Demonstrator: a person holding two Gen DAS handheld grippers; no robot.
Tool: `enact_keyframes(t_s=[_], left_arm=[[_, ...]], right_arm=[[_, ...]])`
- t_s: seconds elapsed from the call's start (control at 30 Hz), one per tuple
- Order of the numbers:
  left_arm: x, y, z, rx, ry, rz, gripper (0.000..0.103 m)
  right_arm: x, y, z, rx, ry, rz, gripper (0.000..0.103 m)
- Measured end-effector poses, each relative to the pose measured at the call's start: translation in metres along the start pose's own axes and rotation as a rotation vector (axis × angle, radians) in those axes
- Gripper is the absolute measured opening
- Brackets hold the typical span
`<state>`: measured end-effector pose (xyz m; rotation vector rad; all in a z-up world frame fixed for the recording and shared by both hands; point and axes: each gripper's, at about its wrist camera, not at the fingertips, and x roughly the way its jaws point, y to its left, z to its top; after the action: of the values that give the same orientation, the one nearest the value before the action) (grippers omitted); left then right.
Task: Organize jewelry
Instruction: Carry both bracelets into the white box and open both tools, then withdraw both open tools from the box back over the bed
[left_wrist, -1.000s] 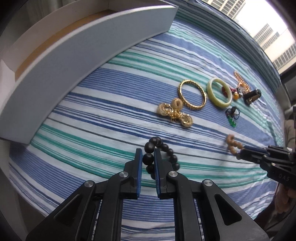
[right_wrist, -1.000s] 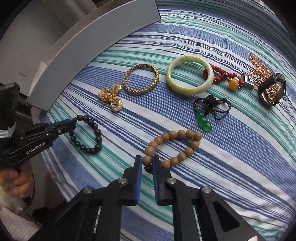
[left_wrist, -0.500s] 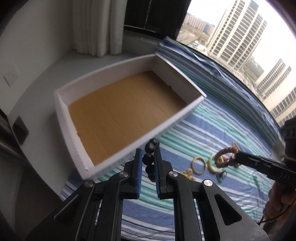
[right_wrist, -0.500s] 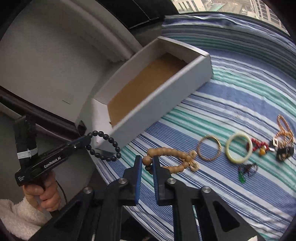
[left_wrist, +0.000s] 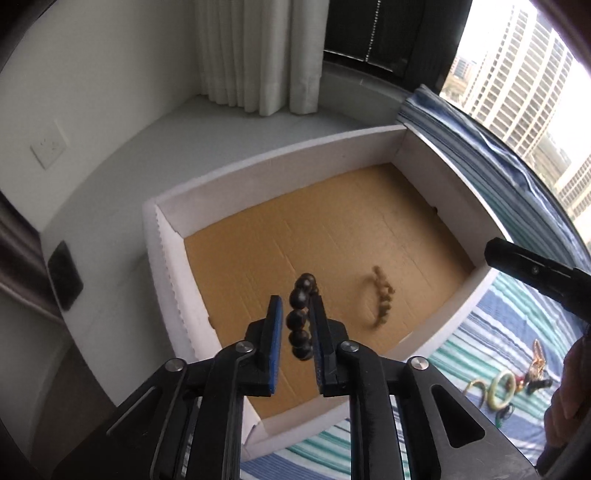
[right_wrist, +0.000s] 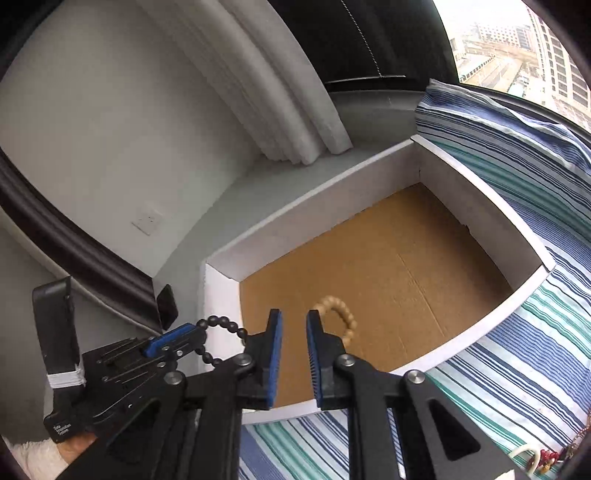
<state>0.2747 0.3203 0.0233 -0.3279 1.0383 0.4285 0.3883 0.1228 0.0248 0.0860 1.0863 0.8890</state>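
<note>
A white box (left_wrist: 454, 177) with a brown cardboard floor stands on the striped cloth. My left gripper (left_wrist: 297, 312) has parted its jaws a little over the box, and the black bead bracelet (left_wrist: 300, 317) hangs between them; it also shows in the right wrist view (right_wrist: 221, 328). My right gripper (right_wrist: 293, 325) is open over the box (right_wrist: 480, 192). The tan wooden bead bracelet (left_wrist: 382, 297), blurred, is in the box below it, and shows in the right wrist view (right_wrist: 341, 314).
Other jewelry lies on the blue and green striped cloth (left_wrist: 491, 325) at the right: a pale green bangle (left_wrist: 502, 384), a gold bangle (left_wrist: 474, 387) and a gold chain (left_wrist: 537, 360). White curtains (left_wrist: 258, 55) and a window ledge are behind the box.
Both grippers have moved over the box. The right gripper has opened and dropped the tan bead bracelet into it. The left jaws have parted around the black bracelet.
</note>
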Motion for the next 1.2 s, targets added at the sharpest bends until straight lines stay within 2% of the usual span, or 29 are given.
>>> enact_keyframes(t_s=[0.03, 0.07, 0.17, 0.23, 0.33, 0.47, 0.53, 0.6, 0.67, 0.8, 0.93, 1.03, 1.2], left_arm=[[-0.002, 0.005, -0.001, -0.018, 0.0, 0.0, 0.059], [-0.003, 0.008, -0.004, -0.04, -0.014, 0.002, 0.079], [-0.002, 0.012, -0.011, -0.073, -0.044, 0.024, 0.088], [0.007, 0.016, -0.011, -0.099, -0.051, 0.051, 0.089], [0.02, 0.02, -0.015, -0.132, -0.122, 0.146, 0.089], [0.049, 0.014, -0.019, -0.09, -0.187, 0.287, 0.088], [0.068, 0.008, -0.024, -0.045, -0.167, 0.325, 0.088], [0.088, 0.004, -0.034, -0.012, -0.105, 0.327, 0.088], [0.1, -0.001, -0.039, 0.042, -0.019, 0.352, 0.066], [0.099, 0.0, -0.043, 0.02, 0.003, 0.356, 0.067], [0.085, -0.009, -0.065, 0.049, -0.04, 0.424, 0.067], [0.079, -0.016, -0.083, 0.064, -0.029, 0.46, 0.068], [0.081, -0.009, -0.086, 0.018, 0.029, 0.415, 0.075]], right_arm=[[0.003, -0.004, 0.002, 0.008, -0.002, -0.02, 0.049], [0.003, -0.006, 0.002, 0.01, -0.008, -0.033, 0.05], [0.004, -0.009, 0.002, -0.032, -0.012, -0.058, 0.05], [0.008, -0.012, -0.001, -0.078, -0.013, -0.091, 0.05], [0.025, -0.02, -0.003, -0.126, -0.047, -0.163, 0.054], [0.042, -0.03, -0.007, -0.121, -0.065, -0.23, 0.054], [0.035, -0.032, -0.022, -0.083, -0.075, -0.24, 0.054], [0.025, -0.035, -0.05, -0.039, -0.054, -0.26, 0.054], [0.008, -0.04, -0.087, -0.001, -0.014, -0.29, 0.054], [-0.05, -0.062, -0.164, 0.074, 0.066, -0.339, 0.054], [-0.123, -0.109, -0.214, 0.105, 0.033, -0.366, 0.054], [-0.168, -0.143, -0.23, 0.037, 0.015, -0.457, 0.054], [-0.217, -0.175, -0.24, 0.022, -0.001, -0.584, 0.054]])
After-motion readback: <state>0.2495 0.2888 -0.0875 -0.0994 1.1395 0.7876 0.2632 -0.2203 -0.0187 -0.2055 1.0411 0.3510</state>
